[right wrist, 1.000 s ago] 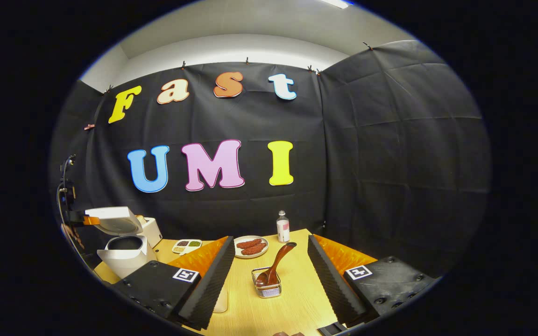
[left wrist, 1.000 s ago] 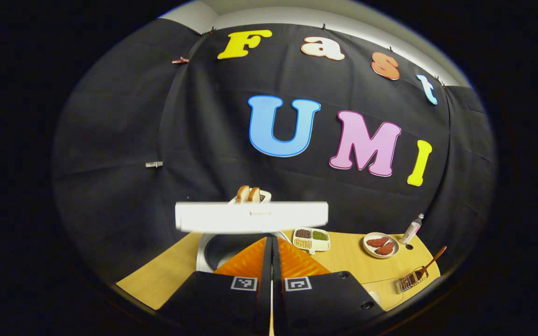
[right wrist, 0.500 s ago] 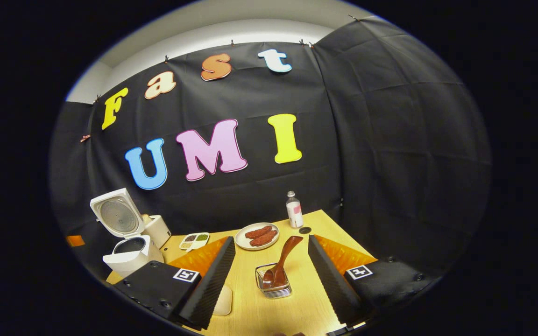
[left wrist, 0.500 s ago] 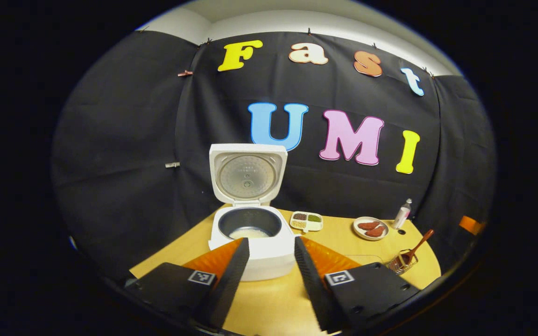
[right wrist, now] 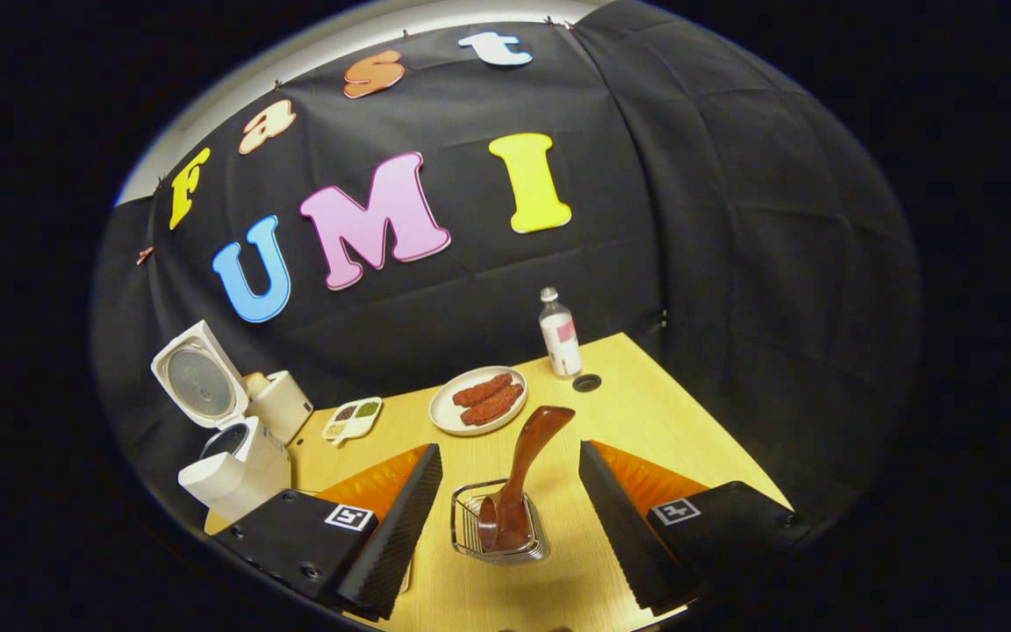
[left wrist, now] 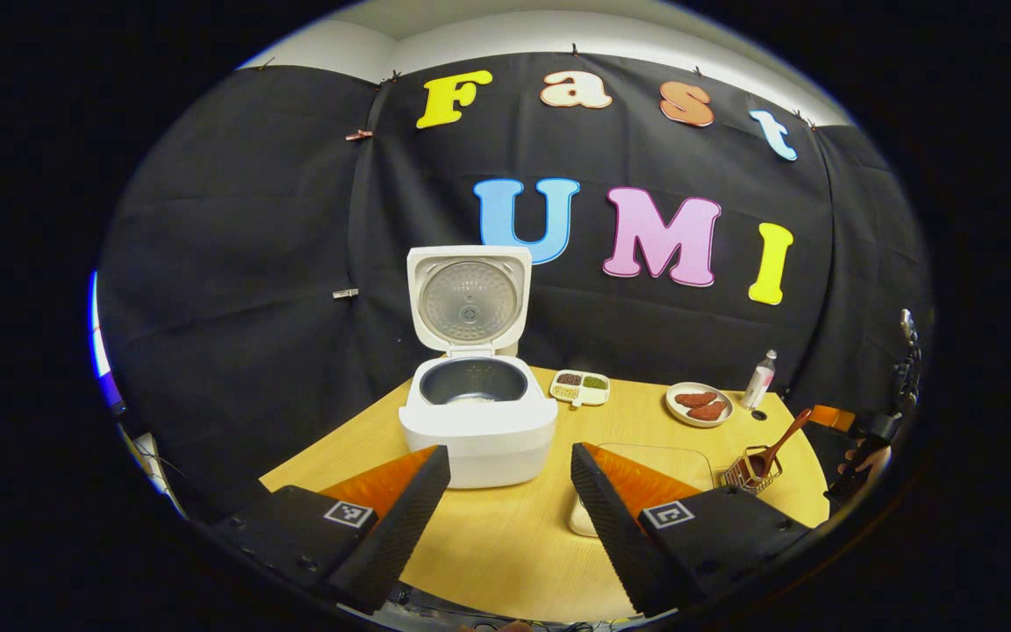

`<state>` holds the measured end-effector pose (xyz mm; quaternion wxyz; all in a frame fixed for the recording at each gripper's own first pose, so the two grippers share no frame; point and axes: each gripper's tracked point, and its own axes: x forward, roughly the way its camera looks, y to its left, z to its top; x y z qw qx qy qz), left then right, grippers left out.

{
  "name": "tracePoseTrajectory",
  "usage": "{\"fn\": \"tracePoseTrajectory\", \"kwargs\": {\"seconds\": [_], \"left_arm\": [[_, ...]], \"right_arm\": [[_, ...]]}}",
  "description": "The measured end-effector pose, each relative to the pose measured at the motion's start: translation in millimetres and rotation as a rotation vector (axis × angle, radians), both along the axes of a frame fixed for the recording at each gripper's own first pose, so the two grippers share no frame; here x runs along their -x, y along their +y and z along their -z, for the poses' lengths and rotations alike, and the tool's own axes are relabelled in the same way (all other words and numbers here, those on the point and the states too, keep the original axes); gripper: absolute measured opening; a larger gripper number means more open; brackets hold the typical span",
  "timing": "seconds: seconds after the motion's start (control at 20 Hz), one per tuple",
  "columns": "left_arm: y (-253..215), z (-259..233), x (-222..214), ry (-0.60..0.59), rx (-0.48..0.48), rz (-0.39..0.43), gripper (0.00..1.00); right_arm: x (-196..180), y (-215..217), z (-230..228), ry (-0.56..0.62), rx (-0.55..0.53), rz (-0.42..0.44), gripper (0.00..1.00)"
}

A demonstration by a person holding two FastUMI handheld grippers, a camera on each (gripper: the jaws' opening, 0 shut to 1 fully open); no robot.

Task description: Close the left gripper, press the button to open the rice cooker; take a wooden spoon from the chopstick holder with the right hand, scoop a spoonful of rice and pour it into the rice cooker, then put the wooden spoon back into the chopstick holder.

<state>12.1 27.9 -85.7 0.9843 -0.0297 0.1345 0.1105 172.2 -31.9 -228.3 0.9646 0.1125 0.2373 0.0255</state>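
The fingers of the right gripper stood wide apart with nothing between them pressed, hanging just short of the wire holder so that the holder sat framed in the gap. A wooden spoon stood in the holder, its handle leaning up and away toward the plate of two reddish pieces. A small bottle stood behind that plate near the far edge of the desk, beside a round hole in the top.

The fingers of the left gripper were likewise spread wide and held nothing, hovering above the desk in front of the rice cooker. The cooker's lid stood upright, fully open, with the dark pot bare below it. To the cooker's right lay a small divided dish of grains. A pale flat tray lay on the desk, partly hidden behind the left gripper's right-hand finger. Nothing stood between the spoon and the cooker except that tray. At the far right edge of the left gripper view a hand showed near the holder.
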Motion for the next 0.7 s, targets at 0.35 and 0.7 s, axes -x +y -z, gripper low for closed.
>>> {"fn": "tracePoseTrajectory", "kwargs": {"seconds": [0.35,0.7], "left_arm": [[-17,22,17,0.055,-0.01,-0.023,0.96],[-30,42,20,0.086,0.023,0.008,0.96]], "right_arm": [[-47,-1,61,0.102,-0.078,0.003,0.99],[-71,13,86,0.142,-0.075,-0.002,0.67]]}}
